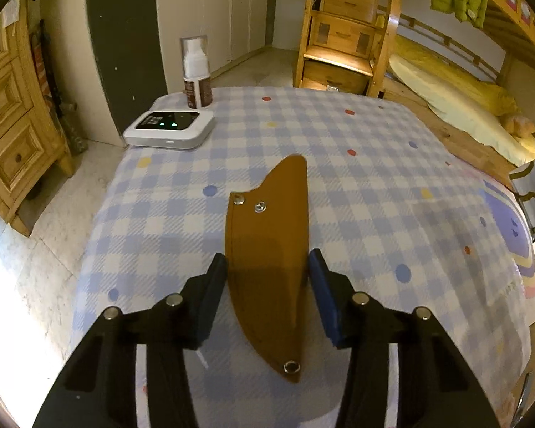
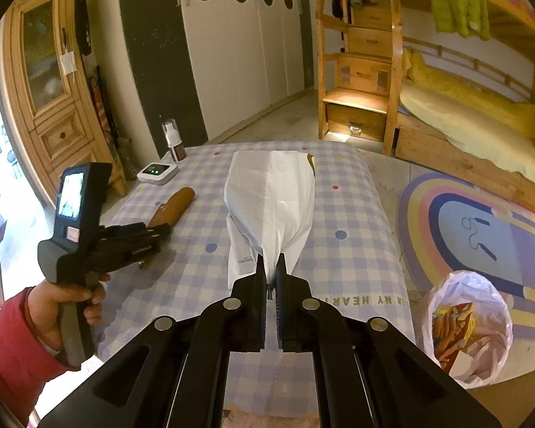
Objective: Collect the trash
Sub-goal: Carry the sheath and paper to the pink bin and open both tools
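Note:
A brown leather sheath (image 1: 267,249) with metal snaps lies on the checked tablecloth (image 1: 374,164). My left gripper (image 1: 267,267) is open, its fingers on either side of the sheath's middle, not pinching it. In the right wrist view the sheath (image 2: 173,205) lies at the left in front of the left gripper (image 2: 157,235). My right gripper (image 2: 271,267) is shut on the near end of a white plastic bag (image 2: 271,196), which stretches away over the table. A bin lined with a white bag (image 2: 467,324) holding colourful wrappers stands on the floor at the right.
A white device with green lights (image 1: 169,130) and a spray bottle (image 1: 196,71) stand at the table's far left corner. A wooden cabinet (image 1: 10,125) is at the left, a bunk bed (image 2: 463,107) and a rainbow rug (image 2: 481,221) at the right.

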Demonstrator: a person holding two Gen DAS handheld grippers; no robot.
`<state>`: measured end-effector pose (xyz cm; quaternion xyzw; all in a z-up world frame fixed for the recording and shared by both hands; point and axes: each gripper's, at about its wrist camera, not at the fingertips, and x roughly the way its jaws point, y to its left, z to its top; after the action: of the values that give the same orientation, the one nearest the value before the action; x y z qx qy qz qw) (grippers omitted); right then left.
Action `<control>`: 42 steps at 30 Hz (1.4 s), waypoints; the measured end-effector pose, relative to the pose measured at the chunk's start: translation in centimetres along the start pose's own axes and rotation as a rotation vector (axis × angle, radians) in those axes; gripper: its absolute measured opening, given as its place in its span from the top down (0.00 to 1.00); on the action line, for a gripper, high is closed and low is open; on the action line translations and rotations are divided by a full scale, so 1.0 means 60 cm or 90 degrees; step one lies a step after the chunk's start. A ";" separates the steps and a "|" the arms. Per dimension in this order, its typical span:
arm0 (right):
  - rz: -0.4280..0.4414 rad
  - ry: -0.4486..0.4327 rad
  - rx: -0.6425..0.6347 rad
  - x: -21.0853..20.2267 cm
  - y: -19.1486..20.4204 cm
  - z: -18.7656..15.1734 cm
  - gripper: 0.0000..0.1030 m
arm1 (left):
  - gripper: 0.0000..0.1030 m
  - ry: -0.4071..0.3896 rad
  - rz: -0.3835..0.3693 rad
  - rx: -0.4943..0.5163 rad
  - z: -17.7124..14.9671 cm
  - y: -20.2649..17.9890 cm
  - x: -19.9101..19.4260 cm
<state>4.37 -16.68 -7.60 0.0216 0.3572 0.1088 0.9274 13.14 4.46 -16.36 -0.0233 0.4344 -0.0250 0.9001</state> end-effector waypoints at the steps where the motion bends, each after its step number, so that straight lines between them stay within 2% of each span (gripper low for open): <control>1: 0.001 -0.002 0.002 -0.003 -0.005 0.000 0.96 | 0.56 -0.008 -0.014 -0.004 0.000 -0.002 -0.012; 3: 0.005 -0.006 0.014 -0.010 -0.016 -0.001 0.96 | 0.56 -0.030 -0.052 -0.003 -0.007 -0.016 -0.056; 6: 0.004 -0.012 0.028 -0.018 -0.033 -0.003 0.96 | 0.56 -0.066 -0.083 0.018 -0.017 -0.048 -0.112; 13: -0.016 -0.024 0.068 -0.044 -0.080 -0.013 0.96 | 0.56 -0.113 -0.123 0.088 -0.026 -0.151 -0.176; 17: -0.058 -0.031 0.094 -0.068 -0.125 -0.019 0.96 | 0.56 -0.115 -0.168 0.133 -0.021 -0.226 -0.182; 24: -0.163 -0.033 0.172 -0.120 -0.253 -0.048 0.96 | 0.56 -0.102 -0.247 0.197 -0.010 -0.360 -0.166; 32: -0.236 -0.031 0.229 -0.134 -0.376 -0.068 0.95 | 0.56 -0.099 -0.293 0.252 -0.011 -0.475 -0.148; 35: -0.255 -0.027 0.251 -0.126 -0.415 -0.074 0.86 | 0.56 -0.096 -0.300 0.264 -0.014 -0.501 -0.144; 37: -0.270 -0.020 0.259 -0.122 -0.432 -0.079 0.56 | 0.56 -0.093 -0.302 0.275 -0.017 -0.518 -0.140; 42: -0.267 -0.027 0.279 -0.135 -0.450 -0.099 0.55 | 0.55 -0.076 -0.305 0.300 -0.027 -0.542 -0.123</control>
<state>-0.38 -45.00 -9.84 0.1491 0.3493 -0.1652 0.9102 6.52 -27.53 -9.53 0.0827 0.3453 -0.3343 0.8730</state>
